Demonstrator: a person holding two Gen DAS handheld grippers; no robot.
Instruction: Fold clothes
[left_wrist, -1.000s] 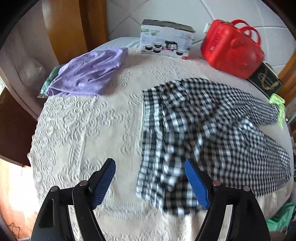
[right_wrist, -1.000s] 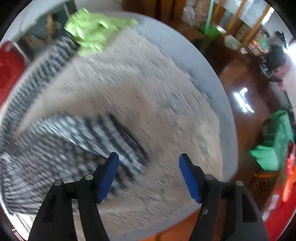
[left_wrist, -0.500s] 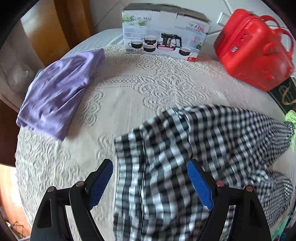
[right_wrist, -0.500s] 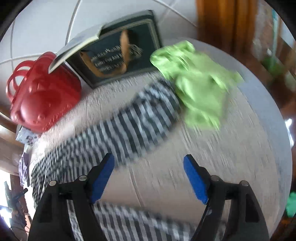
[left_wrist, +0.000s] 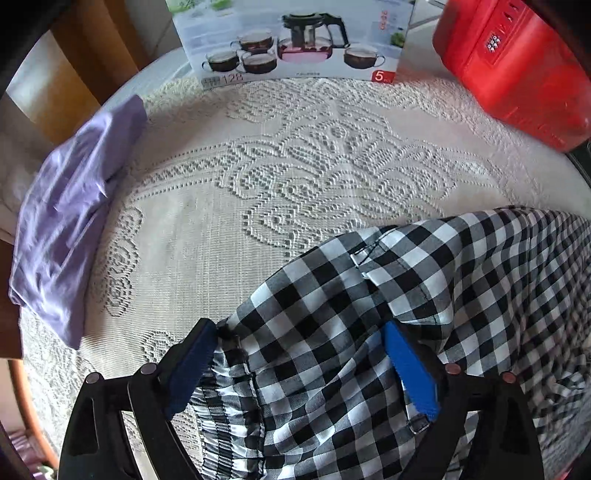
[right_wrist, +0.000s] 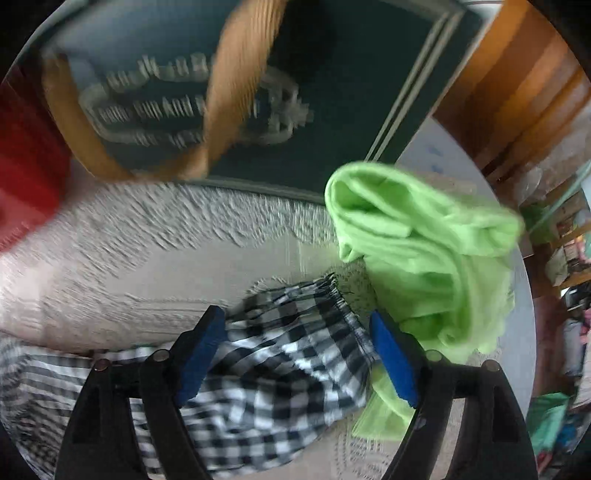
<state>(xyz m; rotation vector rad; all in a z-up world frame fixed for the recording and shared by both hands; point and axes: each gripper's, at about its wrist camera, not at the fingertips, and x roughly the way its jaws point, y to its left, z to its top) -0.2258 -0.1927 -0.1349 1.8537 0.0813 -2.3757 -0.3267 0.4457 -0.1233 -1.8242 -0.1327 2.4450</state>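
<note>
Black-and-white checked trousers (left_wrist: 369, 332) lie spread on a lace-covered round table (left_wrist: 295, 166). My left gripper (left_wrist: 301, 338) is open, low over the elastic waistband end, with cloth between its blue fingers. My right gripper (right_wrist: 295, 330) is open over the trouser leg's cuffed end (right_wrist: 295, 332), which lies between its fingers. The view there is blurred.
A folded purple garment (left_wrist: 74, 206) lies at the table's left edge. A tea-set box (left_wrist: 291, 40) and a red plastic case (left_wrist: 517, 66) stand at the back. A lime-green garment (right_wrist: 428, 258) lies right beside the trouser cuff, with a dark green box (right_wrist: 258, 92) behind.
Both grippers have moved forward and down onto the trousers: the left to the waistband, the right across the table to the leg end by the green garment. Both stayed open.
</note>
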